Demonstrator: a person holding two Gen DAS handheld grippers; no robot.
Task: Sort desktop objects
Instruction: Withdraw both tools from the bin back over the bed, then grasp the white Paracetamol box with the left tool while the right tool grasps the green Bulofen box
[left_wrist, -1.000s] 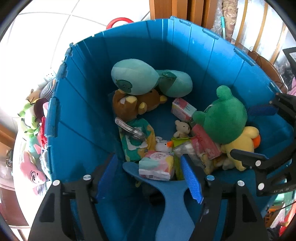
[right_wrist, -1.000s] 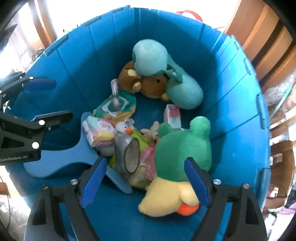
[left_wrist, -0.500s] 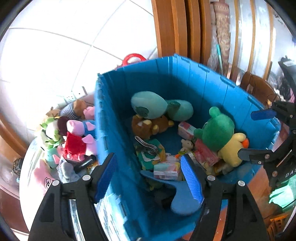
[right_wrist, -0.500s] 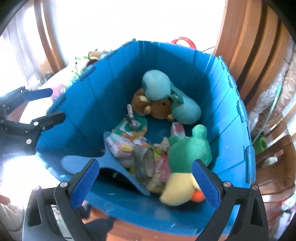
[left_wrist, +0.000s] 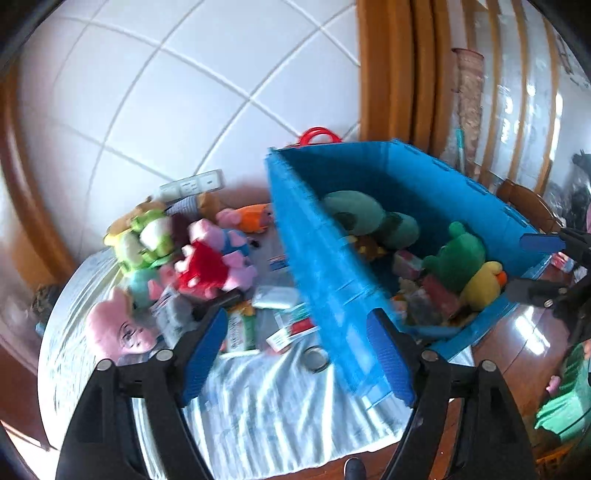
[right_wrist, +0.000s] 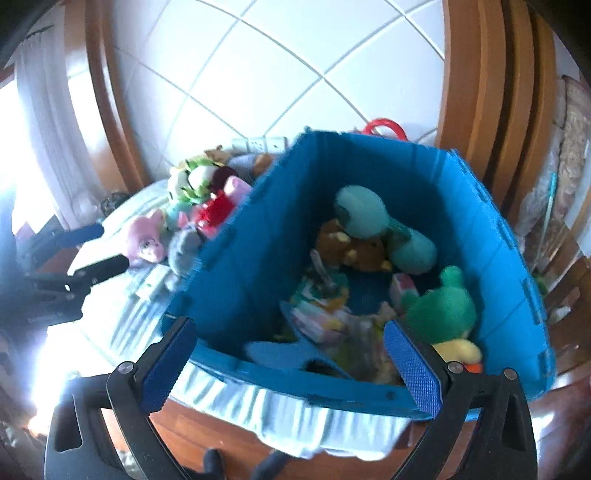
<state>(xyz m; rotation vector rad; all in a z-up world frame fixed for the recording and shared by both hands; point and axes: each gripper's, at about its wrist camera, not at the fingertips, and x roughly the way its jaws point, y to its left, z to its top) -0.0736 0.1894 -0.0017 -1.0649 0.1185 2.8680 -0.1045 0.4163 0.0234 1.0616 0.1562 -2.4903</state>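
Both cameras look down at a slant from above the worktop's near edge, fairly close. The left view faces the toy pile (left_wrist: 177, 258); the right faces the blue bin (right_wrist: 369, 166). Both show each.

Blue bin (left_wrist: 325, 266) wall blocks — plush pile (left_wrist: 192, 254) left, cloth (left_wrist: 280, 402) bare.

Finding no readable text, brand, number or sign in either view. Showing only blurred red-and-white print on small packets (left_wrist: 291, 328) at lower centre of the left wrist view, and a faint illegible mark on the other gripper's (right_wrist: 79, 251) black body at far left of the right wrist view.
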